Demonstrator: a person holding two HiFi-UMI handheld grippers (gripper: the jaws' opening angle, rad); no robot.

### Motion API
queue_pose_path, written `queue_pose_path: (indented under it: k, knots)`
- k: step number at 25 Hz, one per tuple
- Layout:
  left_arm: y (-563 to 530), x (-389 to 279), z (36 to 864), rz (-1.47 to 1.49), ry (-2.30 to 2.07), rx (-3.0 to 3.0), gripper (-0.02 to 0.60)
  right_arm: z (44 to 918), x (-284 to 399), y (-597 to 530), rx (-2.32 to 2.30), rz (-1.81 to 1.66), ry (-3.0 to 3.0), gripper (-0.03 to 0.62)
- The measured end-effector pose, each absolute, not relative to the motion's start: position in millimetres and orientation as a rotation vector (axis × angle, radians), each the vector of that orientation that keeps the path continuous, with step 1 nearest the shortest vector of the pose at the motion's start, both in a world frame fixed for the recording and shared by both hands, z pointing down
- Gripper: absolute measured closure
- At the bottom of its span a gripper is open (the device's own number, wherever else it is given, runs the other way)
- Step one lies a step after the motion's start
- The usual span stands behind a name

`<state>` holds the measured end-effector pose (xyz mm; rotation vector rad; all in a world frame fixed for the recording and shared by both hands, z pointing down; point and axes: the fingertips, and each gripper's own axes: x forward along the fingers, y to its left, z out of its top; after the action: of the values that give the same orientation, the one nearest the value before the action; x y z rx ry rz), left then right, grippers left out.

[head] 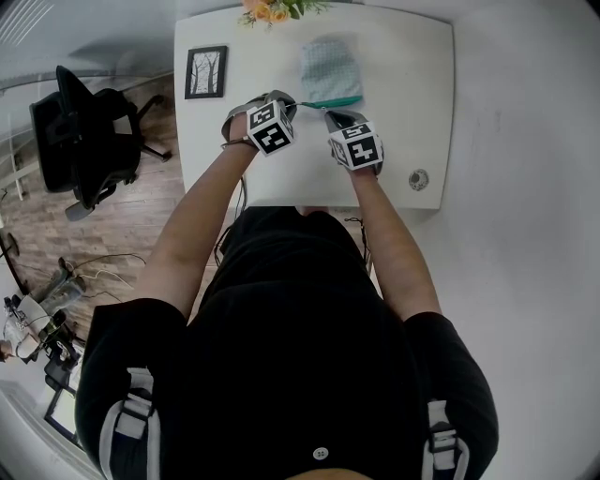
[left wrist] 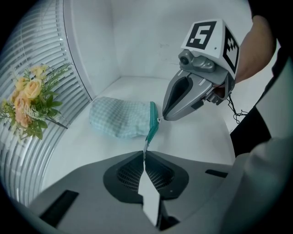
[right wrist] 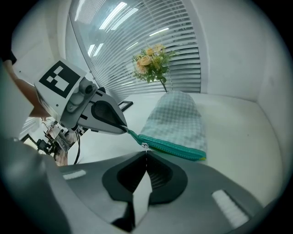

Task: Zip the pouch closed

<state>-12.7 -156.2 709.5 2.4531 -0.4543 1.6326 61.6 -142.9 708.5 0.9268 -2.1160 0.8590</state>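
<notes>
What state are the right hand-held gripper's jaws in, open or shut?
Shut. In the right gripper view the right hand-held gripper has its jaws together, pinching the small silver zipper pull of the pouch.

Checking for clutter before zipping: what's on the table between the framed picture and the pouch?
Nothing. The head view shows only bare white table between the framed picture and the checked pouch.

The head view's top edge crops the flowers (head: pixel 275 10).

Checked pale-green pouch (head: pixel 330 66) lies flat, teal zipper (head: pixel 333 102) along near edge.
</notes>
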Motion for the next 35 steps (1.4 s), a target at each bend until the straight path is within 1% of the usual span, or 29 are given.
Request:
queue_pose_path:
  k: [35]
  knots:
    - [-166.5, -21.9, 720.0, 1.611, -0.512, 2.402, 0.571, 715.2, 75.7, -152.0, 1.0, 0.873, -2.079, 0.583]
